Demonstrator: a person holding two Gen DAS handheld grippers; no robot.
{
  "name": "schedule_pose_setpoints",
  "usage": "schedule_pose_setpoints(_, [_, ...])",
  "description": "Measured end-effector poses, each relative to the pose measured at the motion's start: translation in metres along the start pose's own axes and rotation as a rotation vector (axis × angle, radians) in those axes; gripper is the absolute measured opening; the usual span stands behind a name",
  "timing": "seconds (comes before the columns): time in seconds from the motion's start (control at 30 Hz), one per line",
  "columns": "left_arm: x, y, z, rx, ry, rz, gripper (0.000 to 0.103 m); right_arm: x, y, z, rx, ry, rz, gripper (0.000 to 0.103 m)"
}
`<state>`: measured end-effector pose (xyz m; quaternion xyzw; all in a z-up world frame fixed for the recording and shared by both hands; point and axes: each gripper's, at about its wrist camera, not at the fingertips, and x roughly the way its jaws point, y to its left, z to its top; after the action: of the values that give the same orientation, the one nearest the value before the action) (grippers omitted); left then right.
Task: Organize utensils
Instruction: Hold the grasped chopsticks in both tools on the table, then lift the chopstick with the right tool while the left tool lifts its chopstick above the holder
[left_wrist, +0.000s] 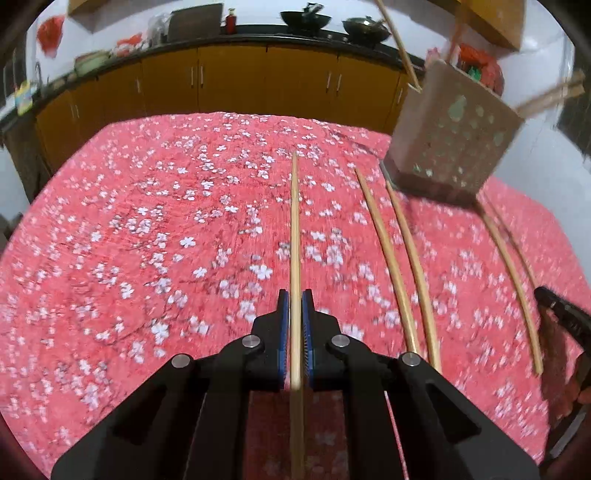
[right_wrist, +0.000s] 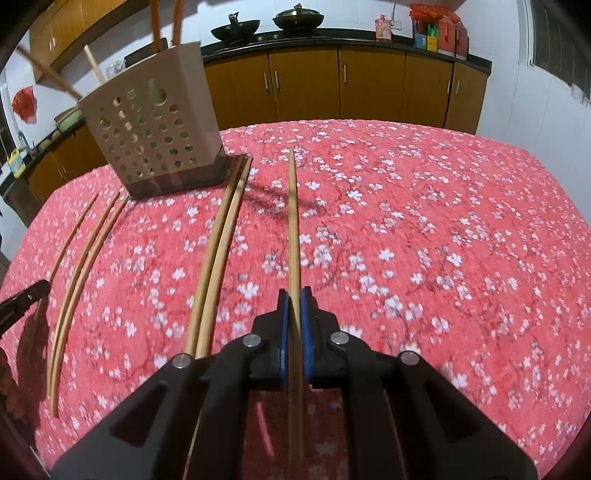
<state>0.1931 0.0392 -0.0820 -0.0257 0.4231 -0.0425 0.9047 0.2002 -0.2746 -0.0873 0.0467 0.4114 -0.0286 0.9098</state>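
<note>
Left wrist: left gripper (left_wrist: 295, 299) jaws clamp chopstick (left_wrist: 294, 221); right gripper (right_wrist: 294, 297) likewise clamps bamboo stick (right_wrist: 293, 221).

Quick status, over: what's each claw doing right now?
Left gripper shut on a chopstick. Right gripper shut on another. Holder upright, loose chopsticks beside it. Nothing blocking.

The left gripper (left_wrist: 294, 306) has matte black angular arms and blue ribbed pads (left_wrist: 283, 325). Round silver pins sit at its joints. The right gripper (right_wrist: 294, 306) is built identically.
</note>
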Motion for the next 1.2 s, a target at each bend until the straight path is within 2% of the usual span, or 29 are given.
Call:
schedule_pose_setpoints(0.43, [-0.010,-0.005,-0.009,0.046,0.007,0.023,0.007,-0.014,-0.003,-0.007,0.011,-0.018,0.014,0.008])
schedule_pose_setpoints(0.73, [-0.045,0.001,0.012,0.038,-0.103,0.014,0.007,-0.059,-0.011,0.012,0.024,-0.145,0.019,0.008])
schedule_pose_setpoints(1.2, [-0.081,0.005,0.037,0.006,-0.213,-0.005,0.007,-0.091,-0.012,0.027,0.026,-0.242,0.020,0.008])
